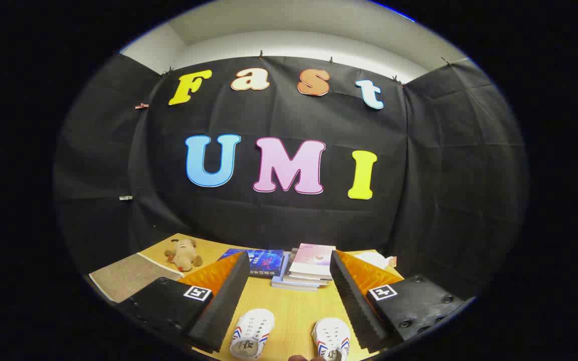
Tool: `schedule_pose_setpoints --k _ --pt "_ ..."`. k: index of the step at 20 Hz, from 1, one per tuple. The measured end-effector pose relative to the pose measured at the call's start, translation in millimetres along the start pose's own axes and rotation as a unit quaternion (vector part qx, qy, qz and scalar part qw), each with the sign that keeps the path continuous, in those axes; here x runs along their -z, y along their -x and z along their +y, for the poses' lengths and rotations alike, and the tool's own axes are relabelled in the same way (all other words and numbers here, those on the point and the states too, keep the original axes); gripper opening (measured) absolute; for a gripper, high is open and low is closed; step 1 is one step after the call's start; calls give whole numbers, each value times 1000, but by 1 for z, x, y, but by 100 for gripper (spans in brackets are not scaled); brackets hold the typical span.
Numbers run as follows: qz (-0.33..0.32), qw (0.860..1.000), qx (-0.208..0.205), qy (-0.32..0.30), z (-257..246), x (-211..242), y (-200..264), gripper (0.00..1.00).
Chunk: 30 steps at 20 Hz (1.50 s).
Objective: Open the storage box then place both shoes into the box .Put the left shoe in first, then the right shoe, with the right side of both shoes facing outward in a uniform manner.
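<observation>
The fingers (289, 301) are seen spread wide apart above the counter (294, 311), with nothing gripped between them. Two white shoes with red and blue stripes are found in the gap between the fingers, at its near end. The left shoe (251, 333) is placed close to the left finger, with its toe pointed toward the fingers' near end and slightly leftward. The right shoe (332, 340) is placed close to the right finger, partly cut off at the near edge. The two shoes are set apart, with bare wood-grain counter between them.

Just beyond the fingertips, a stack of books (306, 271) is seen, topped by a pink cover. A blue book (261, 260) is laid flat beside it, to the left. Farther left, a small plush toy (183, 254) is laid on the counter, and a brown mat (128, 276) is spread nearer, left of the left finger. To the right of the right finger, a white crumpled object (377, 259) is partly hidden.
</observation>
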<state>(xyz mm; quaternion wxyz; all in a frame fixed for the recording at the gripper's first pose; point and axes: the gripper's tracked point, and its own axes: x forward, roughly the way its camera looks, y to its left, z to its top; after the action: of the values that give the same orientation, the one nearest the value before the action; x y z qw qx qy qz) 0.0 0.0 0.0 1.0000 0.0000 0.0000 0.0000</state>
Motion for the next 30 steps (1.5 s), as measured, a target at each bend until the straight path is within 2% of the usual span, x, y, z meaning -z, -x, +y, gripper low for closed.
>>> schedule_pose_setpoints --k 5,9,21,26,30 --pt "4 1000 -17 6 19 3 5 98" --pt "-9 1000 -14 15 24 -5 11 97" --pt "23 999 34 -9 29 15 16 97" --pt "67 997 -3 -37 51 33 14 98" --pt "133 985 -62 -89 79 58 14 98"
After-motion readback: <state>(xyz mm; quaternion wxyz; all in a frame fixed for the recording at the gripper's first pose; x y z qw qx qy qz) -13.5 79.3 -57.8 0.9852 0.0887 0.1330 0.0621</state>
